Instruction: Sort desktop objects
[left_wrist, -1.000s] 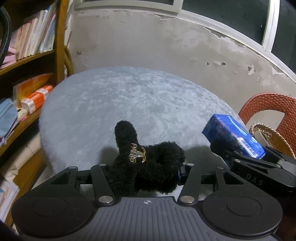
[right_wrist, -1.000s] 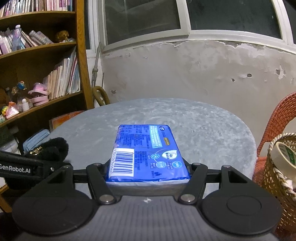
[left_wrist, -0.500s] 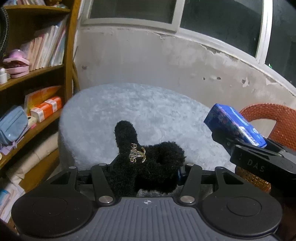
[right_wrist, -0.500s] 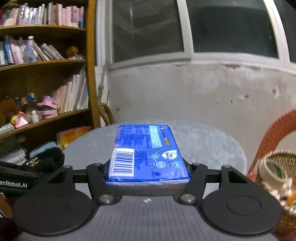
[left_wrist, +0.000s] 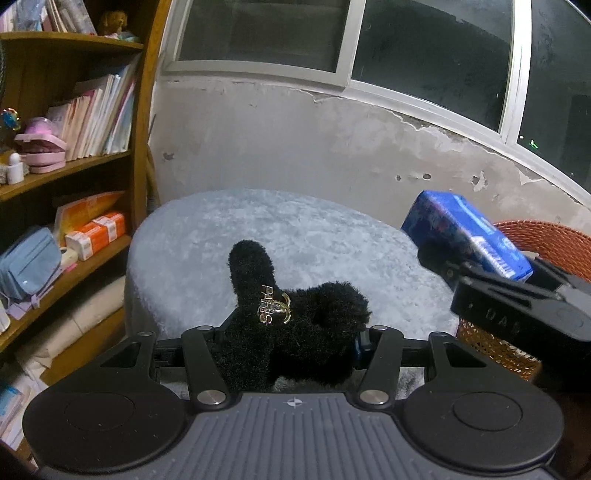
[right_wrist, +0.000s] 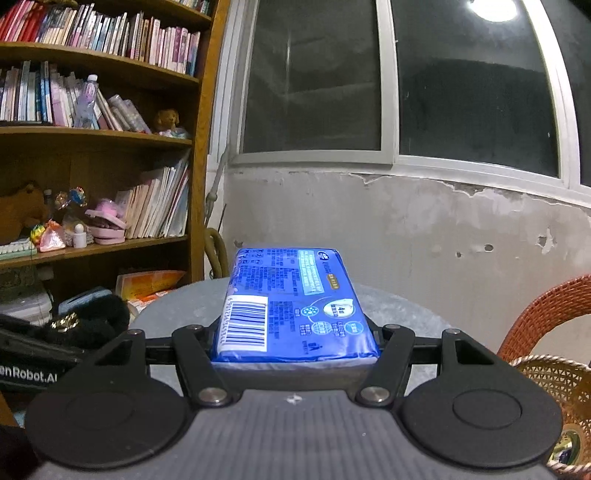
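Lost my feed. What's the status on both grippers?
Left gripper shut on black fuzzy thing. Right gripper shut on blue packet. Both above table. Nothing blocking.

I am counting one fluffy black hair accessory with a gold charm (left_wrist: 291, 325), one blue plastic tissue pack (right_wrist: 295, 306), two black grippers, one round grey-topped table (left_wrist: 295, 236), and one woven wicker basket (right_wrist: 554, 384).

Black fuzzy scrunchie (left_wrist: 295, 325), gold charm; blue tissue pack (right_wrist: 295, 310), white barcode.
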